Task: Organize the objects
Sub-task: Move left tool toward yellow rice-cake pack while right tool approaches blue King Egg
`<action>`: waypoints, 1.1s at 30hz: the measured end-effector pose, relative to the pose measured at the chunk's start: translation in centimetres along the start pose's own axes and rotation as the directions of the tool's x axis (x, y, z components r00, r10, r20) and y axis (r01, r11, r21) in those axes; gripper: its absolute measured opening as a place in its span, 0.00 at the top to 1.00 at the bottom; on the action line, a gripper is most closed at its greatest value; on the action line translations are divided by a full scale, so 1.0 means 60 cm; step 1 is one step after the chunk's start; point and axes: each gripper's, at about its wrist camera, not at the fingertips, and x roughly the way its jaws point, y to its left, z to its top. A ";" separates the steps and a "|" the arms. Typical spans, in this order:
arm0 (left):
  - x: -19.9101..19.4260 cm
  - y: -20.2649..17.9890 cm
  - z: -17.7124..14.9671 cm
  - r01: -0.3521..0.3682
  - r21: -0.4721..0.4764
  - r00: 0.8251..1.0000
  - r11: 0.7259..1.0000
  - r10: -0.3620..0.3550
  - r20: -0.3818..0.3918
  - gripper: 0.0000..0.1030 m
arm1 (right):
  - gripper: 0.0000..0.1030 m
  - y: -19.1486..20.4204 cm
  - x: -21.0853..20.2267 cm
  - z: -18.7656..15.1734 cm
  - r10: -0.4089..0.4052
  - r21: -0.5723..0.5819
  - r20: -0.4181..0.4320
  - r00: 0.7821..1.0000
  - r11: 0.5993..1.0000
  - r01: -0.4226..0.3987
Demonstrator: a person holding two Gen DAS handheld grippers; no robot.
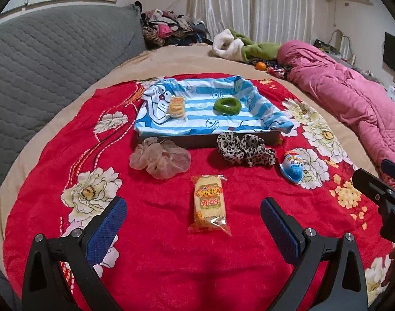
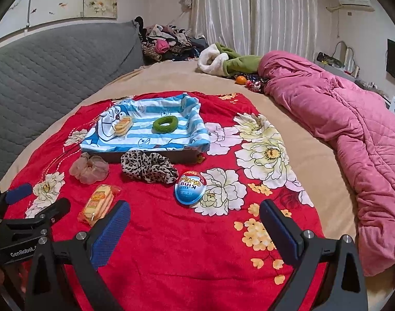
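A cloth-lined tray (image 1: 197, 140) (image 2: 182, 155) sits on the red floral blanket and holds a small snack pack (image 1: 176, 106) (image 2: 123, 125) and a green hair ring (image 1: 227, 105) (image 2: 165, 124). In front of it lie a sheer pink scrunchie (image 1: 160, 158) (image 2: 90, 169), a leopard scrunchie (image 1: 245, 149) (image 2: 148, 167), a blue egg-shaped toy pack (image 1: 293, 167) (image 2: 190, 187) and a yellow snack pack (image 1: 210, 204) (image 2: 97, 204). My left gripper (image 1: 193, 223) is open just short of the yellow pack. My right gripper (image 2: 195, 224) is open, close before the blue egg.
A pink quilt (image 2: 347, 129) lies along the right side of the bed. A green and white garment (image 2: 223, 61), an orange (image 2: 240, 79) and a clothes pile (image 2: 166, 42) are at the back. A grey padded headboard (image 1: 50, 59) stands on the left.
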 end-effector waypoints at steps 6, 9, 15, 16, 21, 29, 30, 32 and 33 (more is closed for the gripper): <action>0.023 -0.003 -0.009 -0.004 0.002 1.000 1.000 0.004 -0.008 0.00 | 0.02 0.004 0.022 -0.002 0.005 -0.011 -0.004 1.000 1.000 -0.005; 0.036 -0.003 -0.013 -0.014 0.003 1.000 1.000 0.014 -0.012 0.00 | 0.02 0.005 0.038 -0.005 0.007 -0.017 -0.015 1.000 1.000 -0.007; 0.065 -0.002 -0.018 -0.023 0.001 0.999 1.000 0.023 -0.030 0.00 | 0.02 0.007 0.076 -0.015 0.001 -0.023 -0.048 0.999 1.000 -0.002; 0.071 -0.004 -0.019 -0.025 0.006 0.999 1.000 0.026 -0.033 0.00 | 0.02 0.007 0.079 -0.017 -0.004 -0.021 -0.051 0.999 1.000 0.003; 0.092 -0.006 -0.022 -0.034 0.012 0.998 0.999 0.035 -0.050 0.00 | 0.02 0.003 0.102 -0.020 -0.003 -0.009 -0.067 0.998 1.000 0.003; 0.123 -0.006 -0.021 -0.030 0.003 0.997 1.000 0.030 -0.077 0.00 | 0.02 -0.001 0.129 -0.017 -0.004 -0.003 -0.082 0.997 1.000 0.004; 0.126 -0.005 -0.020 -0.028 -0.002 0.997 1.000 0.027 -0.079 0.00 | 0.03 -0.001 0.133 -0.016 -0.006 -0.004 -0.081 0.997 1.000 0.006; 0.132 -0.006 -0.019 -0.038 0.009 0.996 0.999 0.039 -0.081 0.00 | 0.02 -0.001 0.140 -0.015 -0.009 -0.005 -0.088 0.996 1.000 0.009; 0.135 -0.007 -0.020 -0.045 0.010 0.995 0.999 0.046 -0.085 0.00 | 0.02 -0.001 0.145 -0.013 -0.009 -0.004 -0.091 0.996 1.000 0.009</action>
